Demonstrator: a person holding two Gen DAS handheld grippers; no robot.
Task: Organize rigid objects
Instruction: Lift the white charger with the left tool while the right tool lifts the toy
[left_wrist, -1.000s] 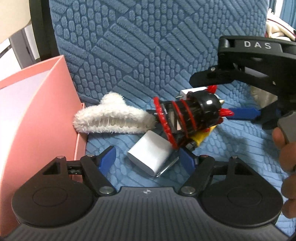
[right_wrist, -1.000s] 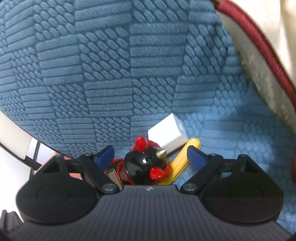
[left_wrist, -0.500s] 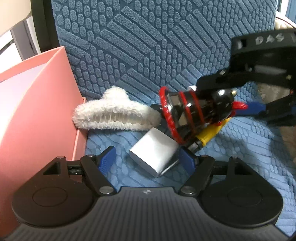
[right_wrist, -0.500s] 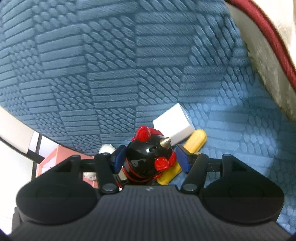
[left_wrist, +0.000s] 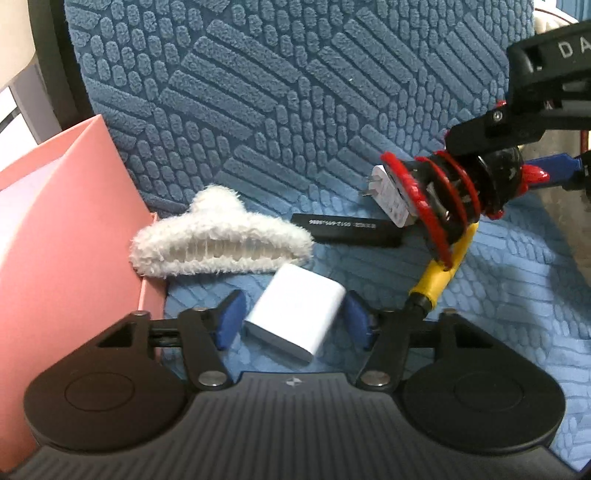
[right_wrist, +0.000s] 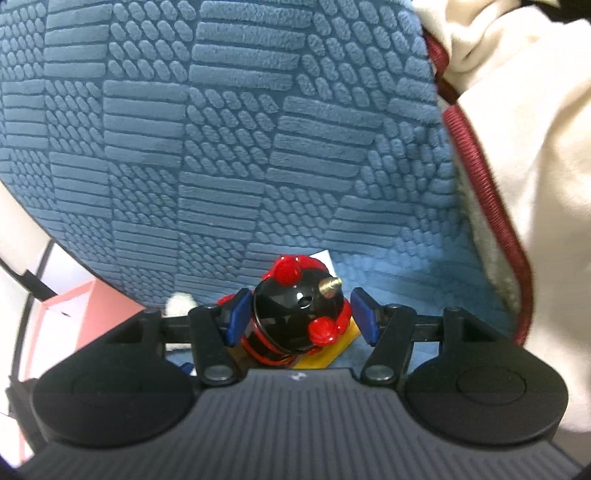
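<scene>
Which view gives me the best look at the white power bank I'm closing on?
The left wrist view. The white power bank lies whole on the blue cushion, between the closing jaws of the left hand-held gripper. The right wrist view does not show it: there the black and red toy and the right hand-held gripper fill the foreground.

Left fingers (left_wrist: 291, 325) closing, right fingers (right_wrist: 299, 317) clamped

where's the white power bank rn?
Left wrist view, bottom centre: the white power bank lies on the blue cushion between the closing left claw pads, just below the fluffy white hair clip.
</scene>
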